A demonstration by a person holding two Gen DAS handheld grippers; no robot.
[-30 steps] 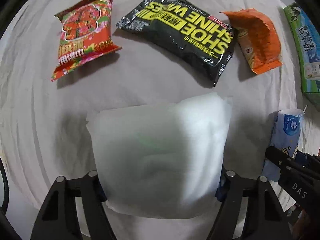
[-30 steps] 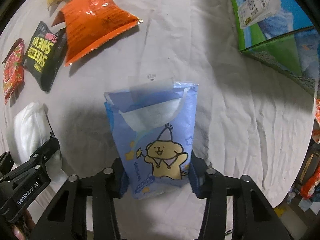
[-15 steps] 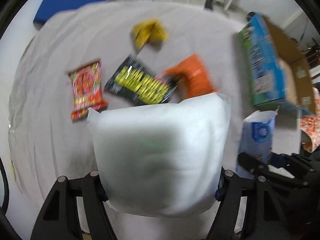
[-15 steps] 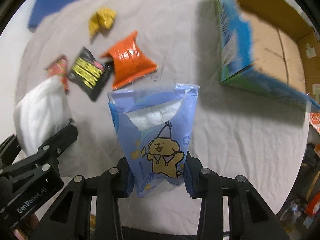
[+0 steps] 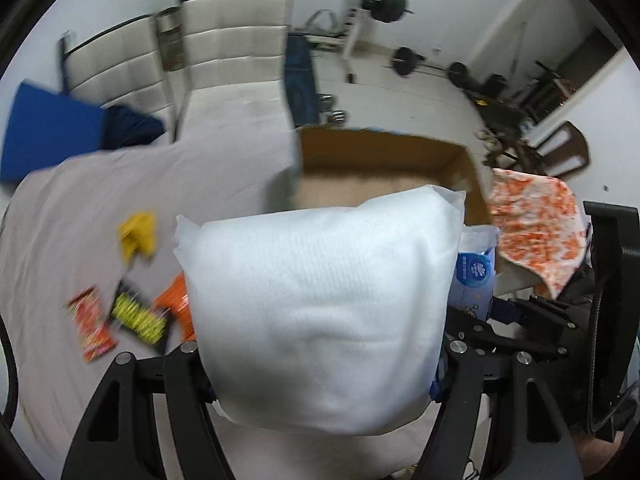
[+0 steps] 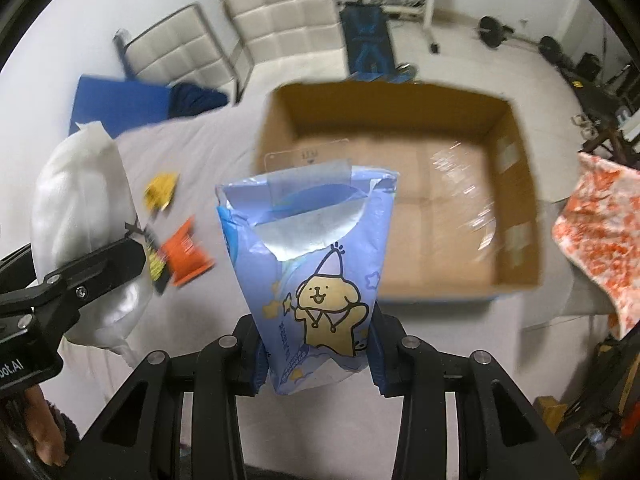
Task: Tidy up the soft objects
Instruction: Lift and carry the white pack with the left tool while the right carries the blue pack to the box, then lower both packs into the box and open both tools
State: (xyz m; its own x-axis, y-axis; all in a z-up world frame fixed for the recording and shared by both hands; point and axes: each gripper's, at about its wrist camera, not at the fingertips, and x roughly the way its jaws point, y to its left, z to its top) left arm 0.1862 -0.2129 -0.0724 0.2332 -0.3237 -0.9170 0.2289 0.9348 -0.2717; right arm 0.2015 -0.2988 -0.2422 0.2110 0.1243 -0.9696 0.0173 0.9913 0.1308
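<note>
My left gripper (image 5: 316, 372) is shut on a soft white pack (image 5: 320, 304) and holds it high above the cloth-covered table (image 5: 100, 208). The pack also shows at the left of the right wrist view (image 6: 80, 208). My right gripper (image 6: 316, 356) is shut on a blue tissue pack with a cartoon dog (image 6: 312, 272), lifted in front of an open cardboard box (image 6: 400, 200). The box (image 5: 380, 168) shows behind the white pack in the left wrist view, and the tissue pack (image 5: 474, 276) peeks out at its right.
On the table lie a yellow packet (image 5: 138, 234), a red snack bag (image 5: 90, 328), a black-and-yellow wipes pack (image 5: 138, 318) and an orange bag (image 6: 186, 250). An orange-and-white patterned cloth (image 6: 596, 240) lies at the right. White chairs (image 6: 280, 24) and gym weights stand behind.
Both grippers have risen and tilted up with their packs. The table items have dropped away, and the open box and the room behind have come into view.
</note>
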